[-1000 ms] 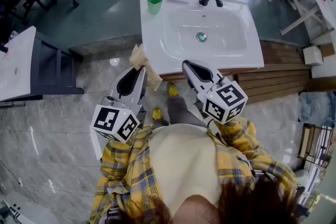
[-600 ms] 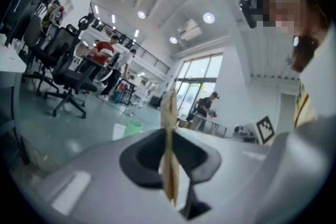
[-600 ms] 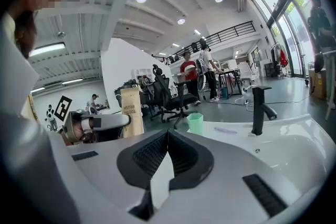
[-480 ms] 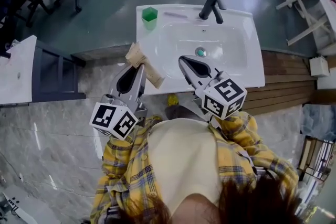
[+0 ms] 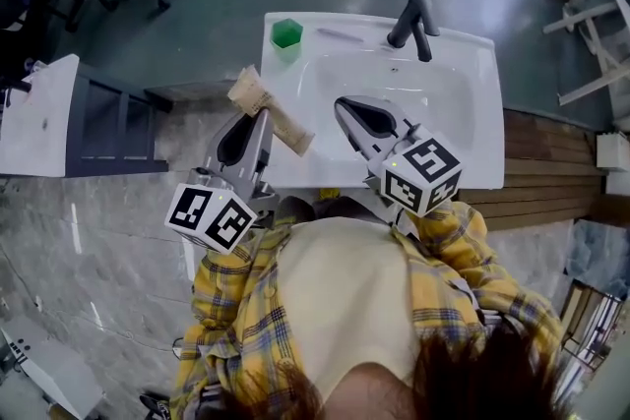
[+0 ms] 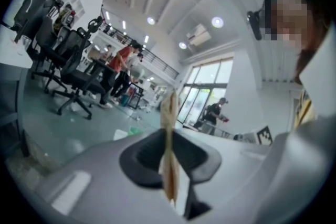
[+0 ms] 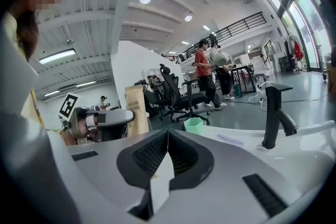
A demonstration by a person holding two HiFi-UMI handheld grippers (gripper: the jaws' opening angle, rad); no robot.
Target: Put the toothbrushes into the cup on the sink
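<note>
Above the sink (image 5: 482,152), the head view gives you this count: two grippers, one green cup (image 5: 286,32), one black faucet (image 5: 413,19), one loose toothbrush (image 5: 340,35) and one brown paper toothbrush packet (image 5: 271,111). The cup stands upright on the sink's rear left corner. The loose toothbrush lies flat on the rear rim, between cup and faucet. Your left gripper (image 5: 263,116) sits at the sink's left edge with the packet clamped crosswise at its tips, both ends sticking out. Your right gripper (image 5: 341,102) reaches over the basin, well apart from the cup and the loose toothbrush.

In the left gripper view, the fingers are closed tight on the packet, which stands upright and edge-on between them. The faucet and the loose toothbrush do not appear here.

In the right gripper view, the fingers are pressed together with nothing held. Only this view lets you read the print "TOOTH BRUSH" on the packet, at the left in your other gripper. Cup, loose toothbrush and faucet lie ahead, beyond the fingertips and untouched.
</note>
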